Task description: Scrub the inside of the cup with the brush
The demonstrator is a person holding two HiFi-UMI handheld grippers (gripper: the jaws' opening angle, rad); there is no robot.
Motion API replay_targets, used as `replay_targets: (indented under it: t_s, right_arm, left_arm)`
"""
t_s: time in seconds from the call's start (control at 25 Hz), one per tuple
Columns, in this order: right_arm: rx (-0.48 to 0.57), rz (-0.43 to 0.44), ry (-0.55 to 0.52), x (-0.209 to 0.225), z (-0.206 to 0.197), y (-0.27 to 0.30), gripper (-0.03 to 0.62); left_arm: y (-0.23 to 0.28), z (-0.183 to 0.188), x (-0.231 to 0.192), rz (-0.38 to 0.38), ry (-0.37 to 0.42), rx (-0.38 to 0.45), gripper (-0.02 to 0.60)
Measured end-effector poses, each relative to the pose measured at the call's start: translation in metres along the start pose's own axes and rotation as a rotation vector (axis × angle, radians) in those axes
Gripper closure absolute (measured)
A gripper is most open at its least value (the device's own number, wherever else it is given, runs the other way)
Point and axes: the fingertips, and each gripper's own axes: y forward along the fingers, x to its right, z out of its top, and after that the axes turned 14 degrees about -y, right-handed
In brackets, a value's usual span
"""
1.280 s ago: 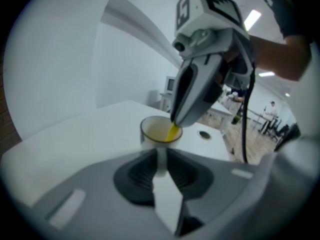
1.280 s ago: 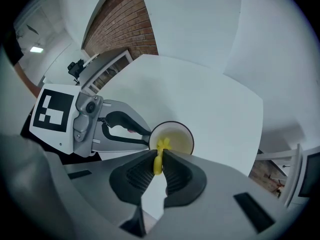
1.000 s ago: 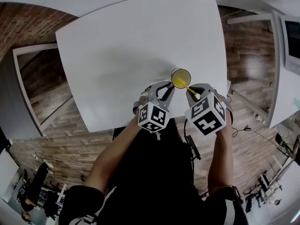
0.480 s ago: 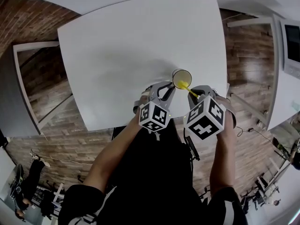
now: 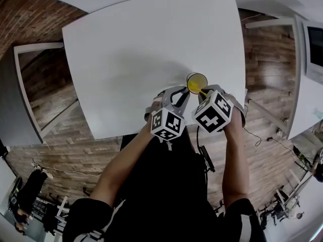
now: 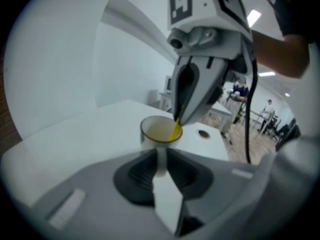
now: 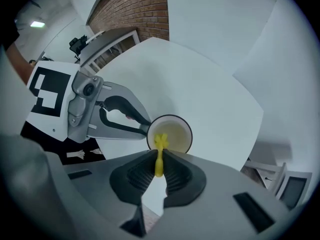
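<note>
Held forward side by side, the left gripper (image 6: 161,158) pinches, it seems, the handle of the cup (image 7: 177,134) — the right gripper (image 7: 159,160) pinches the brush (image 7: 160,143), head inside the cup.

One cup (image 5: 196,82); one brush (image 7: 161,141); two grippers, the left gripper (image 6: 161,155) and the right gripper (image 7: 159,154); two marker cubes, a left cube (image 5: 166,124) and a right cube (image 5: 213,113); one table (image 5: 141,49) under the cup; two people (image 6: 269,115) far off in the left gripper view; one screen (image 5: 316,54) at the head view's right edge.
</note>
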Motion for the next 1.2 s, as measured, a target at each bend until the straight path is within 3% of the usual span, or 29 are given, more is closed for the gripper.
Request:
replay_targets:
  t_s: [0.52, 1.2]
  right_arm:
    - [-0.044, -0.112, -0.002, 0.001, -0.016, -0.061, 0.565]
    - [-0.062, -0.118, 0.068, 0.017, -0.015, -0.002, 0.565]
  left_arm:
    - [0.000, 0.000, 0.001, -0.003, 0.006, -0.002, 0.518]
    - [-0.001, -0.002, 0.003, -0.007, 0.014, -0.005, 0.518]
